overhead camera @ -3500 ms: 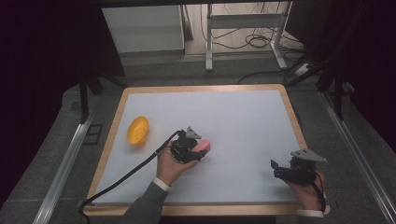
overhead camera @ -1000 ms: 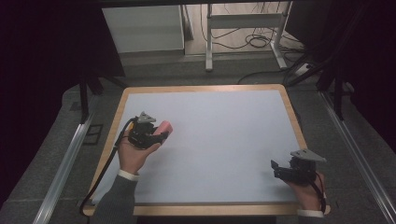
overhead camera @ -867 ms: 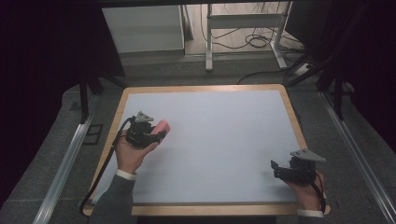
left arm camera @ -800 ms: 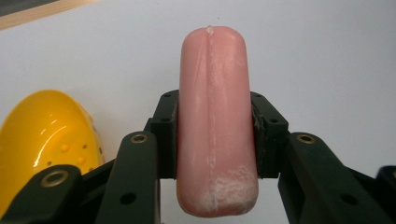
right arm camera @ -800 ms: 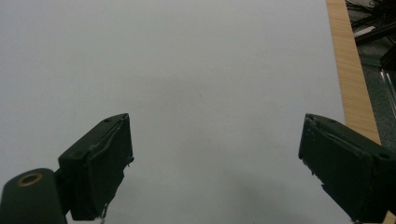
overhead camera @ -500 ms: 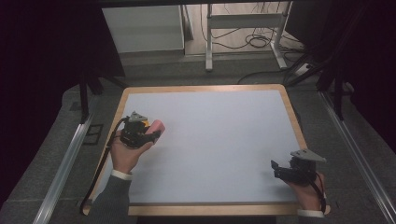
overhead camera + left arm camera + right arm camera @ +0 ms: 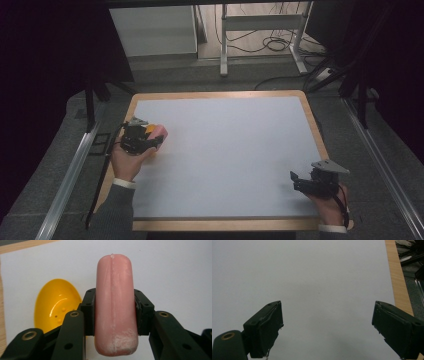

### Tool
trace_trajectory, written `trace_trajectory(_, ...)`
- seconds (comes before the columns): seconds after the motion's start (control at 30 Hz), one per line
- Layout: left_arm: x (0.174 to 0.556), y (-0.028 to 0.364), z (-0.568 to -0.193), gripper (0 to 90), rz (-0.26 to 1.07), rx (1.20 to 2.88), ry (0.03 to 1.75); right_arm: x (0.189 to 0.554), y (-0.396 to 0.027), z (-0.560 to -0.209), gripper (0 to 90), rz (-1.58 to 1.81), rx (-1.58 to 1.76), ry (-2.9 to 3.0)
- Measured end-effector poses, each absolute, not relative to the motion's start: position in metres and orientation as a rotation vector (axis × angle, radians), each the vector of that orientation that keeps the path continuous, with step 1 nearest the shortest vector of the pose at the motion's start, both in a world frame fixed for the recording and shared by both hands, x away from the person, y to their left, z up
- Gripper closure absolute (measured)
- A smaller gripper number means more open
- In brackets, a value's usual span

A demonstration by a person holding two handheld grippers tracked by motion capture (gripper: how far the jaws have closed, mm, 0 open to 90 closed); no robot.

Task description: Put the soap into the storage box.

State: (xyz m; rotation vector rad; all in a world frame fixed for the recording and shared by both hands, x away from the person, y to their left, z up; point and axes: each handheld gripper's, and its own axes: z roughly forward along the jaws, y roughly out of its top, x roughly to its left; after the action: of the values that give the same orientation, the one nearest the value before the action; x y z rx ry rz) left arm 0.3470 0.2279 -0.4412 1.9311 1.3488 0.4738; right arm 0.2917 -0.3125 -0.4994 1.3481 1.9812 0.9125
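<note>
Pink and smooth, the sausage (image 7: 115, 305) is sitting clamped crosswise between the black jaws of the left gripper (image 7: 115, 312), the pads pressing on its two long sides at about its middle, its rounded far end sticking out well past them and its near end, dusted with white scuffs, hanging back toward the camera. Just beyond and to the left of that grip the yellow bowl (image 7: 56, 305) is lying on the white table (image 7: 235, 150), hollow side up, so the step in hand looks like setting the sausage into it. To do that well, I judge the person is needing to carry the sausage over the hollow, line its length up with the bowl's long axis, lower it until it is resting inside, and only then let the jaws part, since the sausage is rounded and may roll off a shallow rim. In the high view the left gripper (image 7: 141, 140) is hovering at the table's left edge, with only a sliver of orange-yellow peeking out beside it; whether the sausage is already over the bowl or just beside it is hard to tell there. The right gripper (image 7: 310, 182) is waiting near the right front corner, well apart, its jaws standing wide with nothing between them (image 7: 327, 332).
</note>
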Motion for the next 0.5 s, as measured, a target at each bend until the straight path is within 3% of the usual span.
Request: trace_trajectory(0.5,0.354,0.249,-0.442,60.4,0.493,1.887,1.406,0.293,-0.312,-0.501,9.5,0.900,1.354,1.984)
